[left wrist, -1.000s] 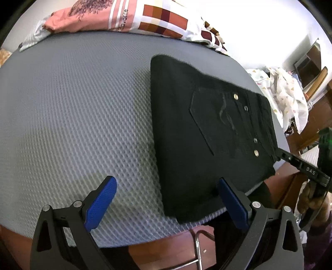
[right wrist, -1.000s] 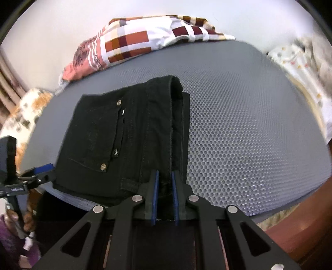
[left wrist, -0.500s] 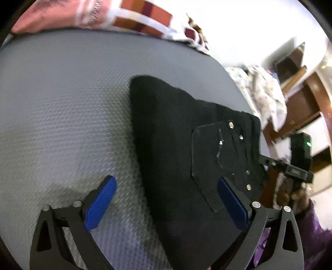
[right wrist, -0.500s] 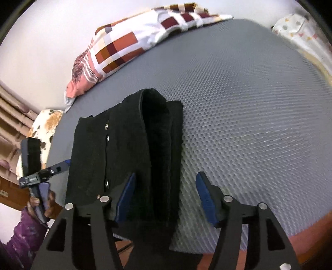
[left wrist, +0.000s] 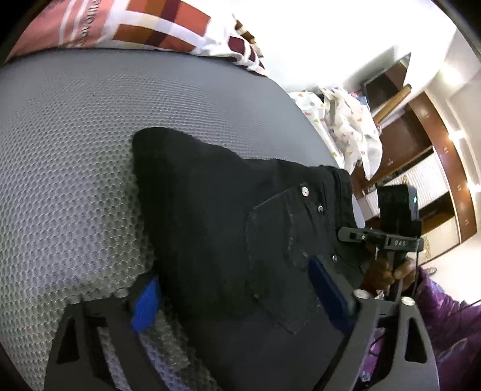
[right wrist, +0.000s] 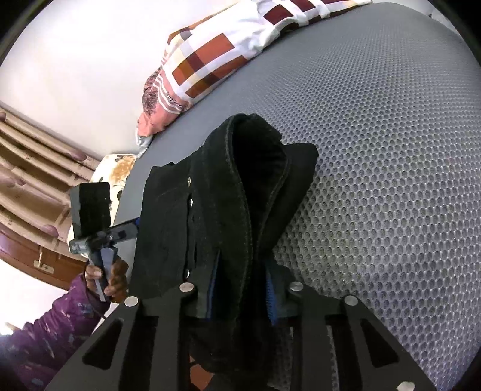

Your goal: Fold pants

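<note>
The black pants point(left wrist: 216, 222) lie folded in a thick stack near the front edge of the grey mesh mattress point(left wrist: 75, 135), back pocket with metal rivets on top. My left gripper point(left wrist: 237, 297) is open, its blue pads astride the near edge of the stack. In the right wrist view the pants point(right wrist: 240, 192) rise as a bundle between the fingers. My right gripper point(right wrist: 240, 294) has closed in on the waistband fold, blue pads against the cloth on both sides. Each gripper shows in the other's view, at opposite ends of the stack.
A checked red, white and orange pillow point(left wrist: 144, 27) lies at the mattress head. A patterned white cloth point(left wrist: 348, 126) is heaped beyond the right edge, before brown wardrobes point(left wrist: 421, 144). A flowered cushion point(right wrist: 117, 168) and wooden furniture stand to the left.
Both grippers moved in over the pants. The right gripper, shut a second ago, opened half a second ago and has closed on the waistband fold. The left gripper stayed open and now straddles the stack.
</note>
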Demonstrator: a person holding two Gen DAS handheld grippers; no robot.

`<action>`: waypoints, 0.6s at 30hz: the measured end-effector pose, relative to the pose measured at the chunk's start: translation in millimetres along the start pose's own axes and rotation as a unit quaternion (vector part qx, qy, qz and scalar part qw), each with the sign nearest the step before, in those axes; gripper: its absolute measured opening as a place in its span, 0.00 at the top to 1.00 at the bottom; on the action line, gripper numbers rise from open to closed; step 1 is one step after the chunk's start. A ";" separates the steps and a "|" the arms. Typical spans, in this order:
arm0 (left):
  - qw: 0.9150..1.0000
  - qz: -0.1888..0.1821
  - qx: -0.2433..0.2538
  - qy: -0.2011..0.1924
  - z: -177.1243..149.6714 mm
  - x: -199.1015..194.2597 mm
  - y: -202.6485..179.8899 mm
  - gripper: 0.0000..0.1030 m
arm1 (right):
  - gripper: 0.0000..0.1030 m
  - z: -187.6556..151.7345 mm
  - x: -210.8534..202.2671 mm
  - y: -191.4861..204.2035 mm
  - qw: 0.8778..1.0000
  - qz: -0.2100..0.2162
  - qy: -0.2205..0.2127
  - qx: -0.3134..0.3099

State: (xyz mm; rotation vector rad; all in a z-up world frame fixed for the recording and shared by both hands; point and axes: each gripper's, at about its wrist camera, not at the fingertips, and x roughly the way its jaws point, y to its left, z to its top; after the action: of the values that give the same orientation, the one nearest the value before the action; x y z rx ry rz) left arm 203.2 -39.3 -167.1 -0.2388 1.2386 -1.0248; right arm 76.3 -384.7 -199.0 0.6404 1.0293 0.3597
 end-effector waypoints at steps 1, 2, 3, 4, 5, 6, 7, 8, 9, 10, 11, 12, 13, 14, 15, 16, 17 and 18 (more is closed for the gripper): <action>1.000 -0.008 -0.004 0.002 0.8 -0.3 4.9 0.20 | 0.64 0.3 0.6 -0.5 1.000 0.000 0.001 0.000; 1.000 -0.015 -0.008 0.005 1.4 -1.1 7.3 0.20 | 0.59 1.4 4.5 -2.5 1.000 0.003 0.007 0.009; 1.000 -0.019 -0.012 0.008 2.8 -1.1 8.4 0.20 | 0.55 2.0 7.0 -4.0 1.000 0.012 0.007 0.019; 1.000 -0.020 -0.014 0.009 2.9 -1.8 8.2 0.20 | 0.53 3.9 9.1 -3.4 1.000 0.017 0.003 0.024; 1.000 -0.016 -0.014 0.006 2.4 -2.0 7.0 0.20 | 0.54 6.6 12.6 -0.1 1.000 0.014 0.005 0.021; 1.000 -0.010 -0.014 0.002 1.3 -2.2 5.1 0.20 | 0.66 8.8 16.3 2.9 1.000 0.009 0.009 0.020; 1.000 -0.006 -0.018 -0.004 -0.3 -3.0 3.9 0.21 | 0.70 9.7 16.8 4.0 0.999 0.018 0.009 0.032; 1.000 -0.005 -0.025 -0.012 -0.5 -2.0 1.5 0.36 | 0.73 9.0 13.6 4.2 0.998 0.037 0.002 0.047; 0.999 0.002 -0.037 -0.028 -3.0 -7.0 1.2 0.50 | 0.74 9.5 10.2 8.3 0.998 0.049 -0.004 0.049; 0.998 0.017 -0.044 -0.036 -4.7 -8.9 2.6 0.75 | 0.75 11.3 7.8 13.8 0.998 0.048 -0.007 0.045; 0.998 0.019 -0.054 -0.041 -6.7 -11.5 5.0 0.76 | 0.75 12.9 5.7 21.6 0.998 0.049 -0.009 0.047; 0.997 0.020 -0.061 -0.046 -9.3 -14.3 7.2 0.76 | 0.75 14.5 5.3 26.0 0.997 0.057 -0.010 0.052; 0.997 0.026 -0.061 -0.047 -10.7 -15.9 7.7 0.77 | 0.75 17.3 5.1 32.0 0.996 0.071 -0.013 0.057; 0.997 0.035 -0.058 -0.048 -12.2 -19.3 8.0 0.78 | 0.76 22.0 4.3 41.8 0.995 0.085 -0.019 0.057; 0.996 0.037 -0.057 -0.050 -13.2 -24.7 9.6 0.78 | 0.76 26.3 4.3 49.7 0.994 0.096 -0.023 0.055; 0.996 0.032 -0.062 -0.056 -13.5 -32.2 12.6 0.79 | 0.75 32.9 5.0 61.7 0.993 0.108 -0.029 0.049; 0.995 0.025 -0.068 -0.063 -13.0 -40.9 16.5 0.79 | 0.75 40.1 7.5 72.6 0.992 0.115 -0.031 0.041; 0.994 0.023 -0.074 -0.073 -11.4 -52.4 21.4 0.79 | 0.75 46.7 10.8 81.3 0.992 0.121 -0.032 0.035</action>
State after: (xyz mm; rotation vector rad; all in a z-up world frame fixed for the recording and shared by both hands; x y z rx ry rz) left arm 206.0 16.0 -150.5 -0.3907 1.1830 -0.8616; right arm 123.8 -331.5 -137.2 0.8375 0.9075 0.5127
